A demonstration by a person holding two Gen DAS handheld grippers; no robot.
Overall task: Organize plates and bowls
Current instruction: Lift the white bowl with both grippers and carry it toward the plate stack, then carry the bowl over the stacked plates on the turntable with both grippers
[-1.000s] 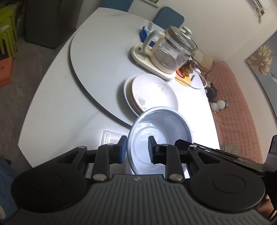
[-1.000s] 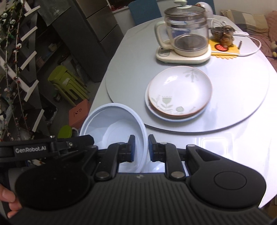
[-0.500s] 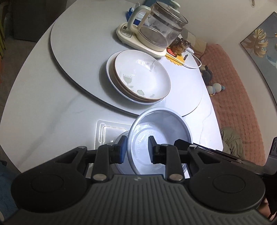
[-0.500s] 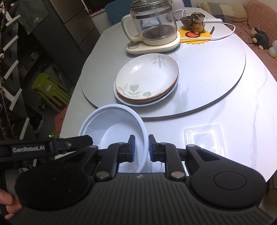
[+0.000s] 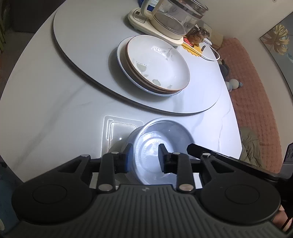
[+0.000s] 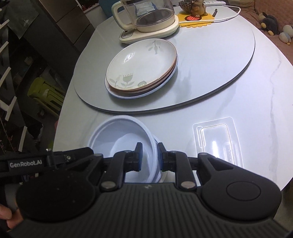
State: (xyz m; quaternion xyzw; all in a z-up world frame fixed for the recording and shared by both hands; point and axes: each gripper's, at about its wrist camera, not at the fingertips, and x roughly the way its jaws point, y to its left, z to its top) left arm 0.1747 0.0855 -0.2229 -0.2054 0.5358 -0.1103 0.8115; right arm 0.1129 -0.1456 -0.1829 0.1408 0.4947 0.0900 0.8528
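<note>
The white plastic bowl (image 5: 163,139) is seen low at the near edge of the white marble table (image 5: 55,113), its rim straddled by both grippers — the left gripper (image 5: 143,157) and right gripper (image 6: 148,155) have just been opening, pads now parted off the rim. The stack of floral ceramic plates (image 6: 142,67) sits on the grey turntable (image 6: 210,73) — near a glass kettle (image 6: 146,16).

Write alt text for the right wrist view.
The right hand-held gripper straddles the rim of a white bowl at the table's near edge, jaws just opened. Beyond, a stack of floral plates sits on the turntable.
</note>
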